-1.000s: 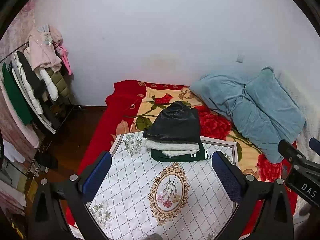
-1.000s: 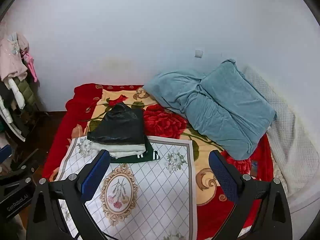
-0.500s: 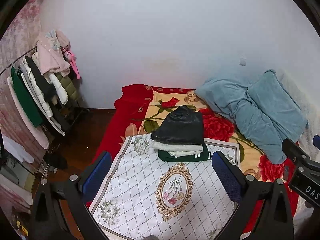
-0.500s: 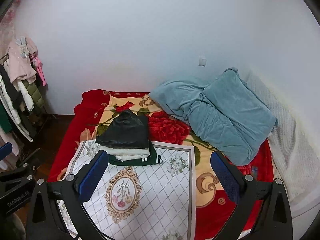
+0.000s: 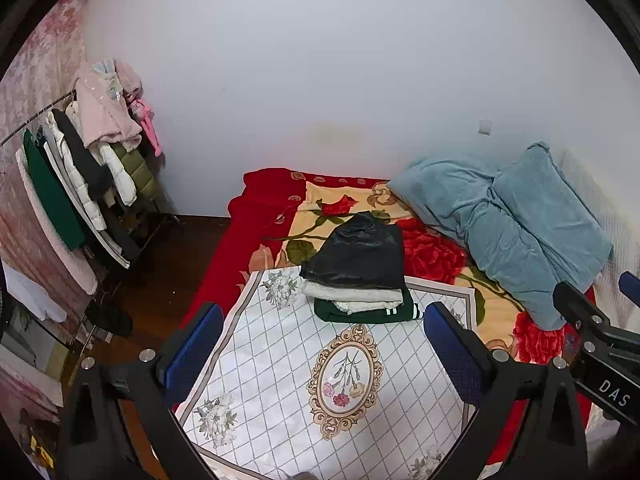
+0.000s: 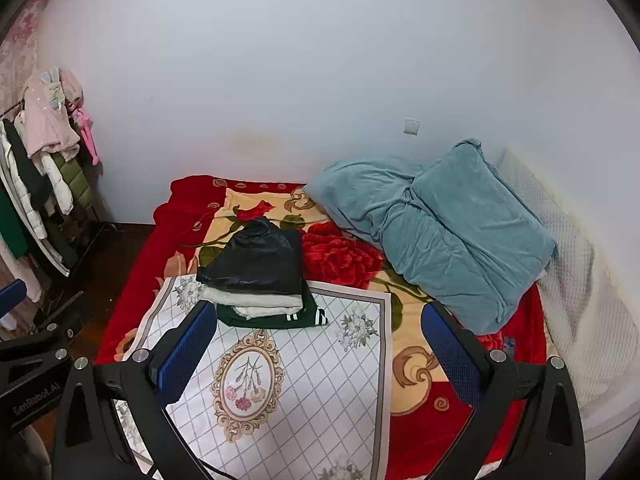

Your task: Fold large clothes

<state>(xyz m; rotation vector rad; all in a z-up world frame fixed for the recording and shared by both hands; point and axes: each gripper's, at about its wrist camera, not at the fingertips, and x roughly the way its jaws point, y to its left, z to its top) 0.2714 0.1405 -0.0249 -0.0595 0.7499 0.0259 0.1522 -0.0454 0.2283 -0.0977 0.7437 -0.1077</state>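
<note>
A stack of folded clothes [image 5: 360,276] lies on the bed: a black shiny garment on top, a white one under it, a dark green one with white stripes at the bottom. The stack also shows in the right wrist view [image 6: 260,276]. It rests at the far edge of a white checked cloth [image 5: 320,380] with a floral oval, also seen in the right wrist view [image 6: 288,392]. My left gripper [image 5: 320,356] is open and empty, held above the cloth, well short of the stack. My right gripper [image 6: 320,352] is open and empty, likewise raised.
The bed has a red floral blanket [image 6: 348,256]. A blue quilt [image 6: 440,232] is bunched at the right by the wall. A clothes rack [image 5: 80,184] with hanging garments stands at the left over dark wooden floor [image 5: 160,280]. The right gripper's body [image 5: 600,344] shows at the left view's right edge.
Both grippers have pulled back and risen from the bed, so the stack looks smaller and more floor and rack show. Both stay open and empty.
</note>
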